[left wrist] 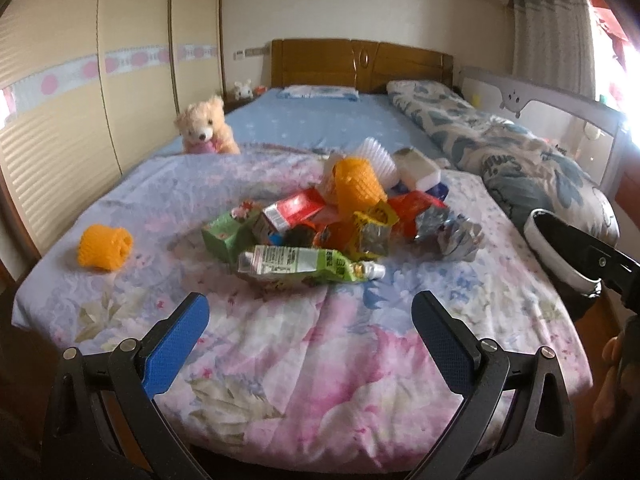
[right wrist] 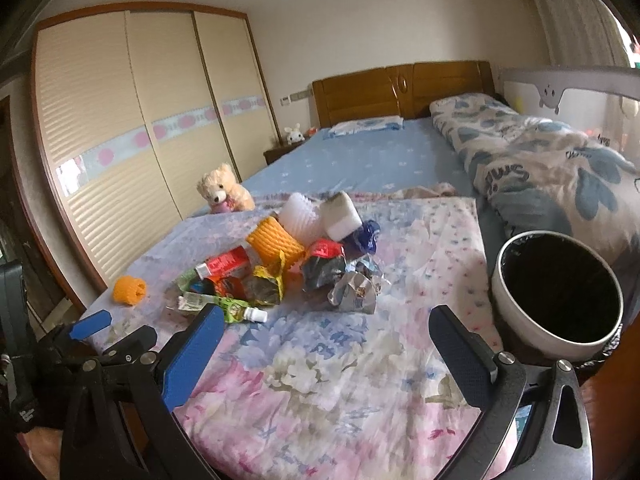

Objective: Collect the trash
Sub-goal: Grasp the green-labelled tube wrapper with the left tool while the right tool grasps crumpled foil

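Trash pile (left wrist: pixel 332 224), a loose heap of crumpled wrappers, cartons and foam nets, lies on the floral quilt (left wrist: pixel 280 340) of the bed, ahead of both tongs and not touched by either.

Left tongs (left wrist: pixel 310 344): blue-padded jaws spread wide, empty, low over the quilt. Straight ahead and nearest, a flattened green-and-white squeeze pouch with a white cap (left wrist: pixel 308 266) lies on its side at the heap's front edge. Far off to their left, apart from the heap, sits a lone orange foam fruit net (left wrist: pixel 105 248).

Right tongs (right wrist: pixel 326 348): also wide and empty. Ahead, a crumpled silver foil wrapper (right wrist: pixel 354 294) is the closest piece. Just to their right stands a white round bin with black liner (right wrist: pixel 556 296), mouth open toward the tongs, beside the bed edge.

Step in hand, as I judge it: the start, nothing gripped yet. Next move calls for reaching forward, closing on one light piece, then carrying it right to the bin.

Materials: foil and film look thin and crushable; foam nets are springy mesh; the quilt is soft, so pressing down may snag the fabric.
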Demonstrator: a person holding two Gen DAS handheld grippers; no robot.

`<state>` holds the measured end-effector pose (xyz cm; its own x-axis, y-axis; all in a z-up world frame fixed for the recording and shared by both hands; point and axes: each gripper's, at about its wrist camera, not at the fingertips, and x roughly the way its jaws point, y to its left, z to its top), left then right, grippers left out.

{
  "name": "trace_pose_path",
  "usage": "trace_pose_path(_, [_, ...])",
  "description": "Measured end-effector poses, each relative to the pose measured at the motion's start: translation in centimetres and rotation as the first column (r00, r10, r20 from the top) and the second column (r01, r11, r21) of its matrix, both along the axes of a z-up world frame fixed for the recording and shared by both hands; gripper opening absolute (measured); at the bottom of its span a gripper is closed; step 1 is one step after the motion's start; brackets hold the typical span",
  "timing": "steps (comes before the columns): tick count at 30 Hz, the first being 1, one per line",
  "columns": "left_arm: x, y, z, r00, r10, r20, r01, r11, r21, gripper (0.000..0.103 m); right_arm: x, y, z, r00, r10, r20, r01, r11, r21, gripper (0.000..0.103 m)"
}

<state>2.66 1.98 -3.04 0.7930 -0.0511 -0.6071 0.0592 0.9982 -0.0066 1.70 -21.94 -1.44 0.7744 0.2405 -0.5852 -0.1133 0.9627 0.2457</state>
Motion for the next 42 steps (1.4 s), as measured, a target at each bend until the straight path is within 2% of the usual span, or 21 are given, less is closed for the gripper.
trace_pose_path(6, [2.7,0.9,-2.0,0.996,-0.009,-0.092,0.009,1.0,-0.008,0.103,2.8,-0.2,-2.4,0.997,0.009,-0.075,-0.008,1.0,0.022,0.101])
trace_pose_path(10, [4.2,1.3,-3.1,0.987,-0.01,-0.158,0.002,0.998,-0.056,0.103,4.6,-0.1,-3.8,0.993,0.014,-0.12,-0.01,0.999,0.036,0.099])
trace_pose_path(18, [7.6,1.5,-4.1,0.972,-0.006,-0.233,-0.033,0.987,-0.16,0.103,8.3,0.0,-6.1,0.983,0.013,-0.182,-0.005,0.999,0.046,0.092])
trace_pose_path(23, [9.9,2.0,-5.0,0.958,0.008,-0.286,-0.078,0.969,-0.234,0.102,10.6,0.0,-7.2,0.976,0.011,-0.216,0.003,0.998,0.062,0.086])
trace_pose_path(24, [10.3,2.1,-5.2,0.955,0.01,-0.295,-0.087,0.964,-0.25,0.099,11.1,-0.1,-7.5,0.975,0.012,-0.223,0.003,0.998,0.065,0.086])
trace_pose_path(27, [11.3,2.1,-5.9,0.945,0.015,-0.327,-0.107,0.958,-0.267,0.077,12.2,-0.1,-8.3,0.967,0.017,-0.254,0.005,0.996,0.086,0.076])
trace_pose_path(28, [11.6,2.1,-6.2,0.94,0.011,-0.34,-0.11,0.956,-0.274,0.069,12.4,-0.2,-8.5,0.965,0.019,-0.262,0.005,0.996,0.091,0.068])
trace_pose_path(29, [11.6,2.1,-6.3,0.942,0.007,-0.336,-0.107,0.954,-0.281,0.069,12.6,-0.2,-8.8,0.963,0.021,-0.27,0.005,0.995,0.096,0.056])
trace_pose_path(30, [11.4,1.9,-6.2,0.945,0.005,-0.326,-0.1,0.956,-0.276,0.059,12.6,-0.2,-9.0,0.96,0.021,-0.278,0.007,0.995,0.1,0.05])
trace_pose_path(31, [11.4,1.7,-6.1,0.948,-0.018,-0.317,-0.078,0.955,-0.285,0.043,12.7,-0.3,-9.2,0.959,0.022,-0.282,0.008,0.994,0.107,0.041])
trace_pose_path(33, [11.0,1.3,-5.9,0.951,-0.053,-0.305,-0.043,0.953,-0.299,0.028,12.3,-0.5,-9.1,0.961,0.025,-0.276,0.008,0.993,0.118,0.036])
trace_pose_path(34, [10.7,1.0,-5.8,0.954,-0.053,-0.296,-0.035,0.959,-0.283,0.023,12.2,-0.5,-9.1,0.961,0.025,-0.276,0.009,0.993,0.121,0.028])
trace_pose_path(35, [10.5,0.8,-5.6,0.956,-0.062,-0.287,-0.023,0.959,-0.283,0.019,12.1,-0.6,-9.1,0.961,0.027,-0.277,0.009,0.992,0.129,0.025])
trace_pose_path(38, [9.3,0.3,-5.0,0.963,-0.08,-0.259,0.007,0.962,-0.273,0.015,11.2,-1.1,-8.8,0.962,0.026,-0.271,0.014,0.99,0.142,0.016])
trace_pose_path(42, [7.5,-0.6,-3.9,0.969,-0.112,-0.219,0.057,0.969,-0.242,0.013,9.7,-1.5,-8.0,0.967,0.021,-0.252,0.017,0.989,0.147,0.013])
